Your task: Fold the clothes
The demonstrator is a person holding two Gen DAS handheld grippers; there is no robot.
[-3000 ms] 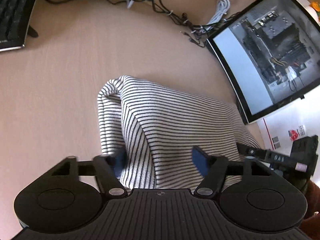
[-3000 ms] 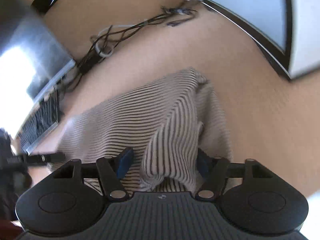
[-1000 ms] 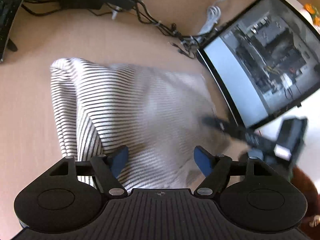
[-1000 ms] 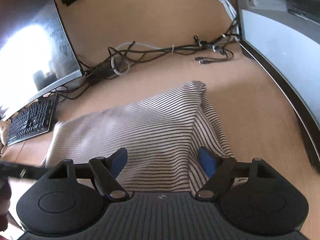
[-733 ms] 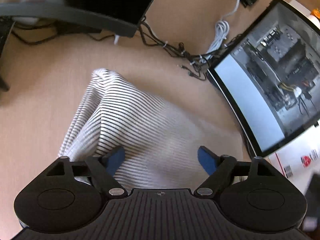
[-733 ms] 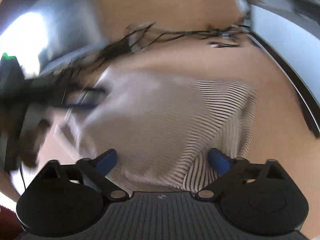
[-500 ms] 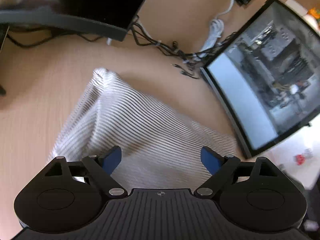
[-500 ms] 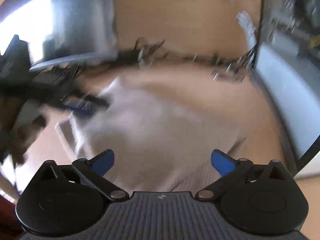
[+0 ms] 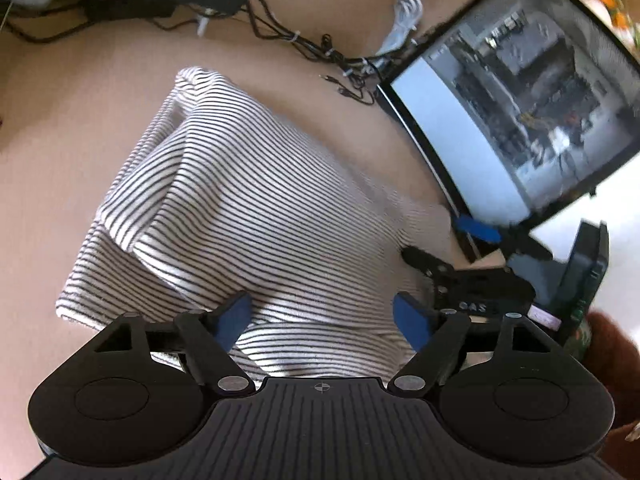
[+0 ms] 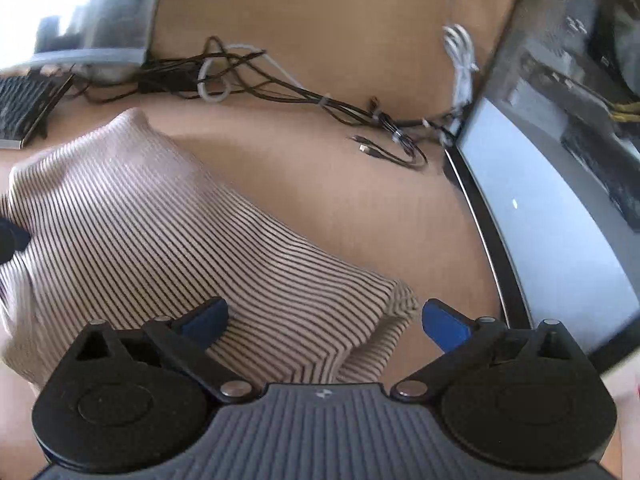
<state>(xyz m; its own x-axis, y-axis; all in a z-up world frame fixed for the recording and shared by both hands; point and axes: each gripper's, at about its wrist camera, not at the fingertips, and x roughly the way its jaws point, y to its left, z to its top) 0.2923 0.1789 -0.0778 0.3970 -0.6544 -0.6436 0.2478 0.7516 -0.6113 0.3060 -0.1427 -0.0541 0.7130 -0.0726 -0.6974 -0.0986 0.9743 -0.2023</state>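
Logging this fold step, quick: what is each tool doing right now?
Left tool: open, holding nothing, poised over the striped garment.
Right tool: open, holding nothing, at the garment's corner.

The near edge of the folded white black-striped knit garment is hidden behind both black gripper bodies. The grey keyboard is cut by the left edge.

The left hand-held gripper points forward and down, its blue-tipped fingers spread wide with nothing between them. The right hand-held gripper is likewise tilted downward, its fingers wide apart and gripping nothing.
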